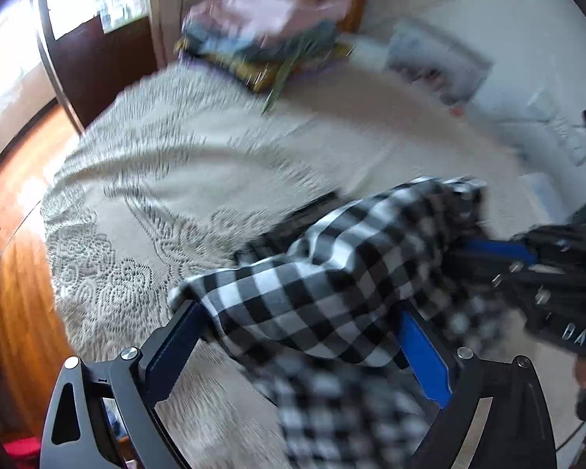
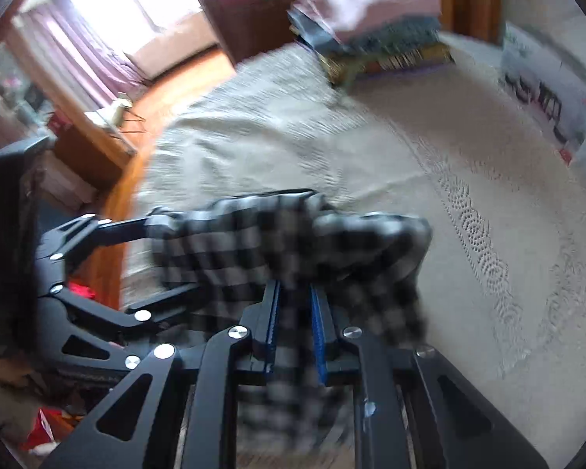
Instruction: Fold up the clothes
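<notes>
A black-and-white checked garment (image 1: 312, 285) hangs bunched above a bed covered with a cream lace spread (image 1: 183, 164). In the left wrist view my left gripper (image 1: 301, 312) has its jaws wide apart, and the cloth is draped over and between them. My right gripper (image 1: 488, 250) comes in from the right, pinching the same cloth. In the right wrist view my right gripper (image 2: 295, 293) is shut on a fold of the checked garment (image 2: 277, 234), and the left gripper (image 2: 164, 258) shows at the left with cloth across its spread fingers. Both views are motion-blurred.
A stack of folded clothes (image 1: 265, 39) lies at the bed's far end, also visible in the right wrist view (image 2: 375, 39). A white box with printing (image 2: 539, 90) sits at the right edge. Wooden floor (image 1: 23, 293) and a dark wooden door (image 1: 93, 62) lie left.
</notes>
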